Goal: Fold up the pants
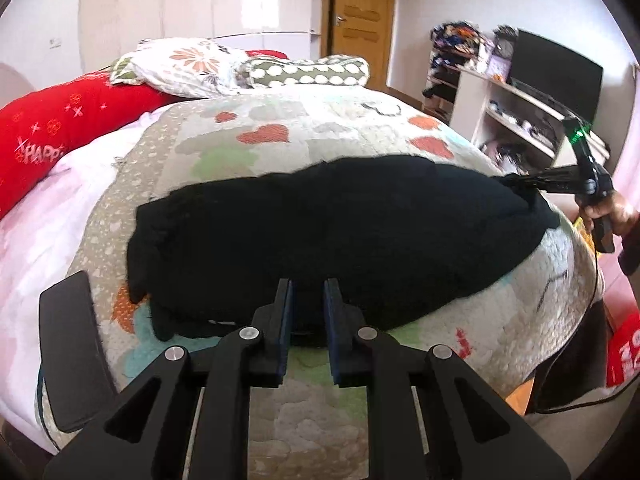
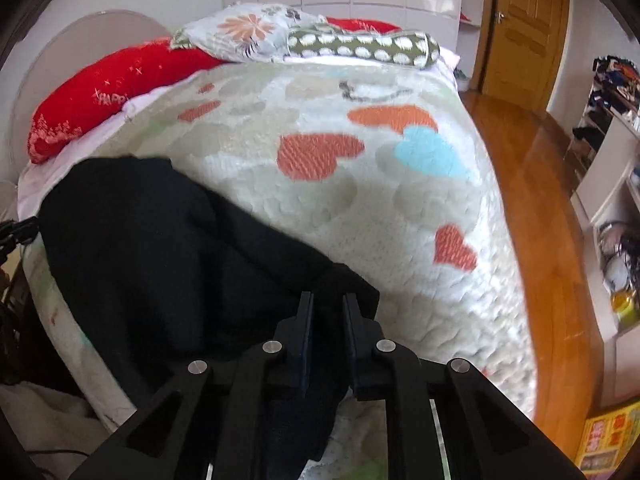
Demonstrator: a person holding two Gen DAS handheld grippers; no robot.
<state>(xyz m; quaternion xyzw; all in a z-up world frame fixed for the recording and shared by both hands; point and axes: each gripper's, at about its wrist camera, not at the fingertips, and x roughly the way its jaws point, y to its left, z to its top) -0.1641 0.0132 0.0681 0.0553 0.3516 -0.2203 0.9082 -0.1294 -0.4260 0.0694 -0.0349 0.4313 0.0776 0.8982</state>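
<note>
On the heart-print quilt [image 1: 280,128], our right gripper [image 2: 328,312] clamps the black pants [image 1: 320,232]; our left gripper [image 1: 307,300] pinches their near edge. We should lift evenly.

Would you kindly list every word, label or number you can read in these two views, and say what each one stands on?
"HAPP": white letters on the red pillow, cut off after that in both views.
Large white characters on the red item at the bed's lower right edge: cut off, unreadable.
Print on the yellow box on the floor: too blurred to read.
Nothing else carries legible text.
</note>
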